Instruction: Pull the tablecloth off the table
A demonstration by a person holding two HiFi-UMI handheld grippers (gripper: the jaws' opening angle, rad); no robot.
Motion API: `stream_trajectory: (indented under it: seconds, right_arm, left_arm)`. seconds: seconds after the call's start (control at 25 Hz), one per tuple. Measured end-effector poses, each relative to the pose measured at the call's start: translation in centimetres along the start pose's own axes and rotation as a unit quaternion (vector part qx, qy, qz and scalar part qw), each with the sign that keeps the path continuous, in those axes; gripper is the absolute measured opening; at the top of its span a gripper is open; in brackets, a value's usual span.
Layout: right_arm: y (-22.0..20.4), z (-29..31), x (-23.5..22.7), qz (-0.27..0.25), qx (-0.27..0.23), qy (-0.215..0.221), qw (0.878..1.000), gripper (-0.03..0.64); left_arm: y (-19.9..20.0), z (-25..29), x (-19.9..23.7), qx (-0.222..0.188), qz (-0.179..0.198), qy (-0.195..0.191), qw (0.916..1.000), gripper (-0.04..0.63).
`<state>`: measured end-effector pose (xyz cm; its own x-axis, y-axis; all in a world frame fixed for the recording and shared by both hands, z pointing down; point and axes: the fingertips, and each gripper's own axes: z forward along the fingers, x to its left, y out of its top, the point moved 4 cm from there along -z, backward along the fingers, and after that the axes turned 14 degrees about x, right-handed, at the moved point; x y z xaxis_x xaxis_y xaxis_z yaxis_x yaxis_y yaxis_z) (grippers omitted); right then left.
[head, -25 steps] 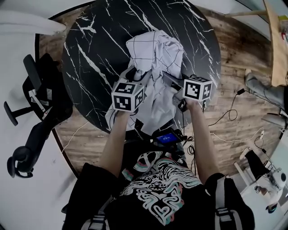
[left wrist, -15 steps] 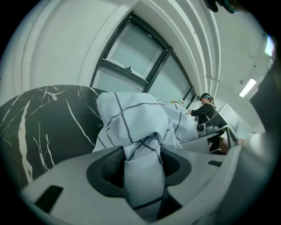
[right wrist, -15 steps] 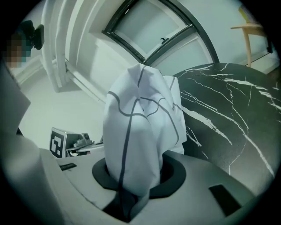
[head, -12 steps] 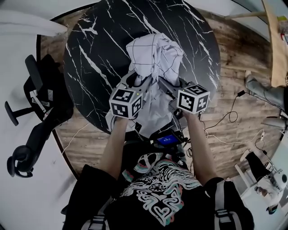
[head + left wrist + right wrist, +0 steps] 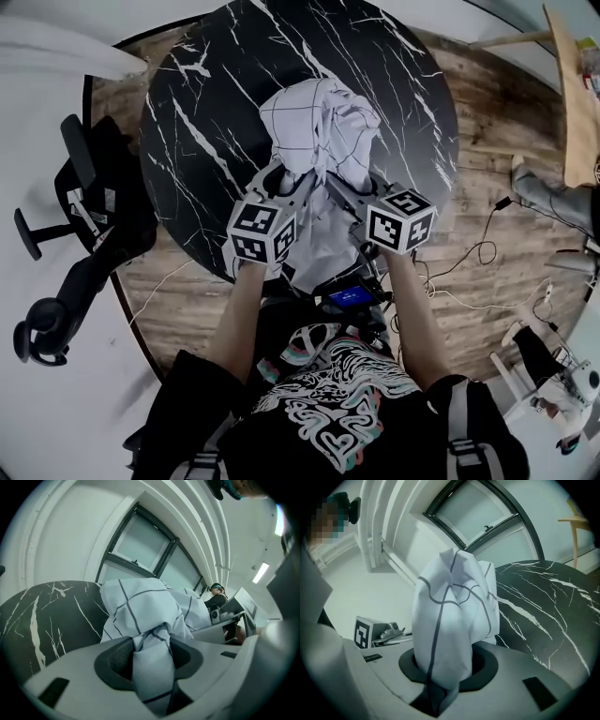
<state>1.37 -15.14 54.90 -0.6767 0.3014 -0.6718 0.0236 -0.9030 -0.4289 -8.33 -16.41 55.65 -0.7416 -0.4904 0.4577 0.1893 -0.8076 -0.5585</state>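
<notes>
Fingers (image 5: 116, 663) of the left gripper (image 5: 151, 662): closing on a twisted bunch of tablecloth (image 5: 319, 122), which fills the gap between the dark pads. Fingers (image 5: 488, 663) of the right gripper (image 5: 447, 667): clamped on a thick fold of the same tablecloth, which rises out of the jaws in a tall crumpled column.

Floor (image 5: 487, 103): wood planks, showing at the right side and lower left of the head view.

Table (image 5: 187, 112): round, black top with white veins, upper centre of the head view; most of its top lies bare.

Chair (image 5: 84, 216): black, with armrests, left edge of the head view, just beside the table.

Person (image 5: 328, 403): black printed shirt, bottom centre of the head view, both bare forearms reaching up to the grippers at the table's near edge.

Tablecloth: white with thin dark grid lines, gathered into a heap at the centre of the head view, on the near half of the table; its lower part runs between the two grippers and over the near edge.

Cables (image 5: 469, 253): thin, loose on the floor, right of centre.

Small device (image 5: 349, 297): blue lit screen, below the grippers, at the person's chest.
</notes>
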Motion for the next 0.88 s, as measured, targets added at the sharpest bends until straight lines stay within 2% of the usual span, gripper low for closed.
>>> stream_trajectory:
  seconds: [0.48,0.88]
  right_arm:
    - [0.6,-1.4,2.2,-0.036,-0.011,0.010,0.999,0.127]
    - [1.6,-3.2,4.6,-0.065,-0.033,0.016,0.997,0.126]
  left_arm:
    - [0.7,-2.3,-1.5,-0.029,0.012,0.020,0.9993,0.153]
    - [2.1,-4.9,-3.1,-0.063,0.038,0.043,0.9964,0.152]
